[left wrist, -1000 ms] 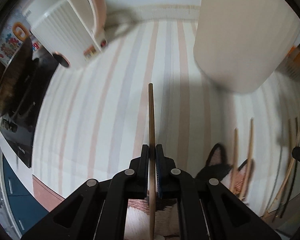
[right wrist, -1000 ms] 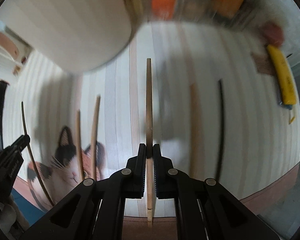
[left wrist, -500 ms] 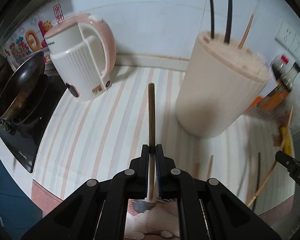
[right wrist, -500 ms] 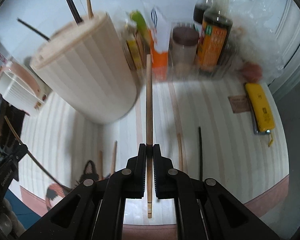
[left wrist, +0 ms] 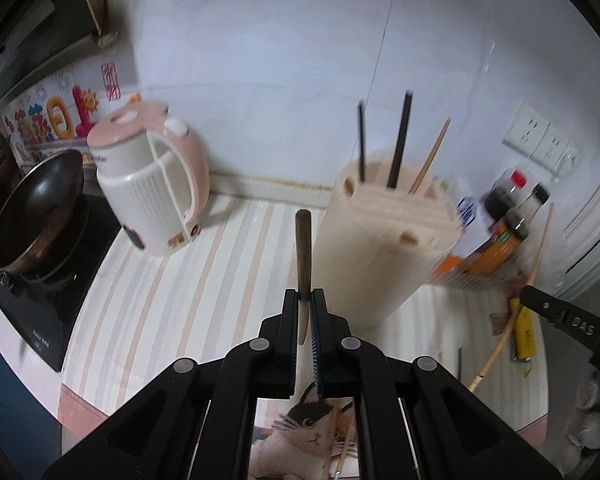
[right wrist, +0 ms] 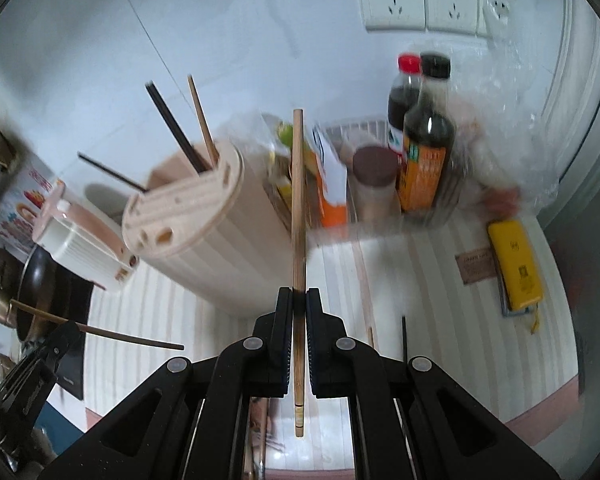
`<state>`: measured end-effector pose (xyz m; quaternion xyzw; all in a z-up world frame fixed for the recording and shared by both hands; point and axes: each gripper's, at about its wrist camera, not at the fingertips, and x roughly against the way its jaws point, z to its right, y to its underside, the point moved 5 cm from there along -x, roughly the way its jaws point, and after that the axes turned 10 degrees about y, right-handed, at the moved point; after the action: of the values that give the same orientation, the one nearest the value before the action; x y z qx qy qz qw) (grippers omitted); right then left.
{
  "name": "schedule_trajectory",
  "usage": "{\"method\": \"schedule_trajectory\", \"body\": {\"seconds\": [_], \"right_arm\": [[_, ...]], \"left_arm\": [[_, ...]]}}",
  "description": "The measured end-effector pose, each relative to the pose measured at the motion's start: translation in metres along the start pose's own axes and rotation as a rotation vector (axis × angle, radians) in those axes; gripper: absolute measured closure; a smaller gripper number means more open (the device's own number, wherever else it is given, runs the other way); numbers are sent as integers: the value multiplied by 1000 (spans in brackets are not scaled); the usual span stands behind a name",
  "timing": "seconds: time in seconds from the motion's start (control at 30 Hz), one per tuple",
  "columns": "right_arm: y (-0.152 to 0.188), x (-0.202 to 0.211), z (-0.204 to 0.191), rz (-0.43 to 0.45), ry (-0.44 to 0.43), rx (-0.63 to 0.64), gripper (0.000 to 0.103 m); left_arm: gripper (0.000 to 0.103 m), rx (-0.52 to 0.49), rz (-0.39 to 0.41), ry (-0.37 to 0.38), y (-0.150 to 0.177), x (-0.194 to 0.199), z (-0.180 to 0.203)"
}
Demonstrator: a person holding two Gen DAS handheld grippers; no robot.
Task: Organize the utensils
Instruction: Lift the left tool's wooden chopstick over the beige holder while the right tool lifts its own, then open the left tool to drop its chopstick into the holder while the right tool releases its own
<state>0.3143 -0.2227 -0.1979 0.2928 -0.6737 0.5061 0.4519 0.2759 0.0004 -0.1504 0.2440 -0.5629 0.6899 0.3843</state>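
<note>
In the left wrist view my left gripper (left wrist: 305,300) is shut on a brown wooden chopstick (left wrist: 303,256) that points up and forward, above the striped counter. The cream utensil holder (left wrist: 384,248) stands just right of it, with two black chopsticks (left wrist: 398,148) and a wooden one (left wrist: 430,158) in its slots. In the right wrist view my right gripper (right wrist: 299,292) is shut on a lighter wooden chopstick (right wrist: 298,200), with the holder (right wrist: 204,232) to its left. A black chopstick (right wrist: 404,332) and a wooden one (right wrist: 370,336) lie on the counter below.
A pink and white kettle (left wrist: 152,184) and a dark pan (left wrist: 32,216) on a cooktop stand at the left. Sauce bottles (right wrist: 424,136) and boxes crowd the back right corner. A yellow object (right wrist: 516,264) lies at the right. A cat-print mat (left wrist: 312,432) covers the near edge.
Both grippers have risen from the counter with their chopsticks and tilted up. The holder's slotted top, the wall and the sockets have come into view.
</note>
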Motion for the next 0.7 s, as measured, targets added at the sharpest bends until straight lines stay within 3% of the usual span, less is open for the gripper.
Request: {"method": "schedule_trajectory", "body": {"seconds": [0.2, 0.37, 0.7], "right_arm": [[-27, 17, -3, 40, -50, -15, 96], [-52, 30, -10, 38, -124, -38, 96], [-119, 62, -31, 167, -183, -62, 96]], "left_arm": [[100, 23, 1, 94, -28, 25, 17], [100, 28, 46, 162, -54, 56, 34], [100, 13, 147, 197, -118, 73, 64]]}}
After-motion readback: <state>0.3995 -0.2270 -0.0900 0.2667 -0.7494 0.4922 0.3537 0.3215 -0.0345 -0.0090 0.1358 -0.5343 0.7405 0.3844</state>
